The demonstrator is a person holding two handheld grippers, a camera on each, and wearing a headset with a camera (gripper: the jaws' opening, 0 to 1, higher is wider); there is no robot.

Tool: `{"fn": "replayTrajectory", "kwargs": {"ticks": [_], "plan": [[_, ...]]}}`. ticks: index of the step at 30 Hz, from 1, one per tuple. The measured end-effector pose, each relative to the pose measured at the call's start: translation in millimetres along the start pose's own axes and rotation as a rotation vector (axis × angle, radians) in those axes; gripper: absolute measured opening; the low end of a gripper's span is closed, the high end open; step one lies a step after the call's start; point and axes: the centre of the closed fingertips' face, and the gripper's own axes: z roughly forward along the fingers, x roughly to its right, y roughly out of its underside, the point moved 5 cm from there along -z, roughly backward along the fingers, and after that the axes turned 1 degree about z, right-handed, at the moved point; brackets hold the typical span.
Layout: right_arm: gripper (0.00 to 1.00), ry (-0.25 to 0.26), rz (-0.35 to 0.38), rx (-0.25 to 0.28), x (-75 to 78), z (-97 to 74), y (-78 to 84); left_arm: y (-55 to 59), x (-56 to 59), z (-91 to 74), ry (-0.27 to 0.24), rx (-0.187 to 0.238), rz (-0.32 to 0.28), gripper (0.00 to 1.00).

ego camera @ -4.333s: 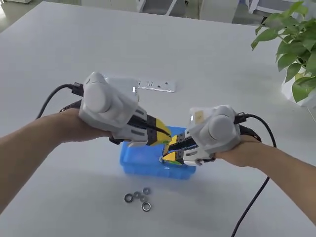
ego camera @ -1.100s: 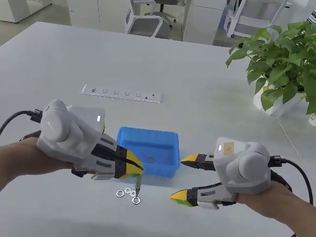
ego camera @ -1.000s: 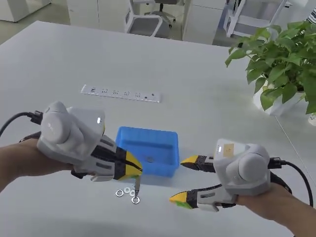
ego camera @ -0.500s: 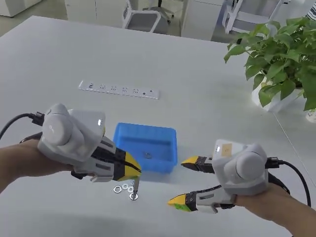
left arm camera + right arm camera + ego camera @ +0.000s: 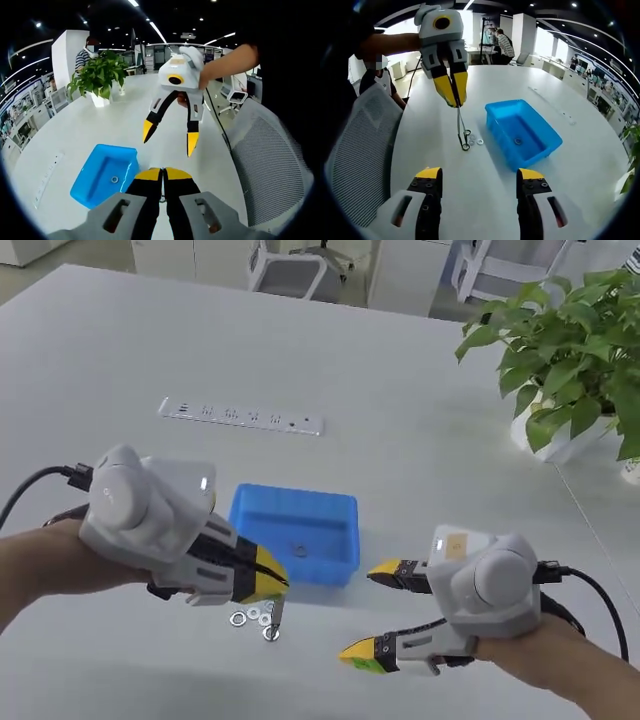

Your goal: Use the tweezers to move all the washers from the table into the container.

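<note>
My left gripper is shut on a pair of thin metal tweezers, which slant down to the table. Their tips touch one washer of a small cluster of washers lying just in front of the blue container. One washer in the container rests on its floor. In the right gripper view the left gripper holds the tweezers with their tips at a washer. My right gripper hangs open and holds nothing, to the right of the container.
A white power strip lies behind the container. A potted plant stands at the far right. A grey mesh chair sits at the table's near edge.
4.3 s ago both grippers were over the container. The left gripper has since come down to the washers with the tweezers, and the right has drawn off to the right. Over the last second, only the camera shifted.
</note>
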Motion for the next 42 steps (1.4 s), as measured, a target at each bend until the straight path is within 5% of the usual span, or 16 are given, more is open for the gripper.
{"fn": "replayTrajectory", "kwargs": {"ticks": [42], "plan": [[0.6,-0.021,-0.006,-0.006,-2.6,4.2,0.6,0.3,5.2,0.6,-0.018,-0.015,-0.007,0.05]]}}
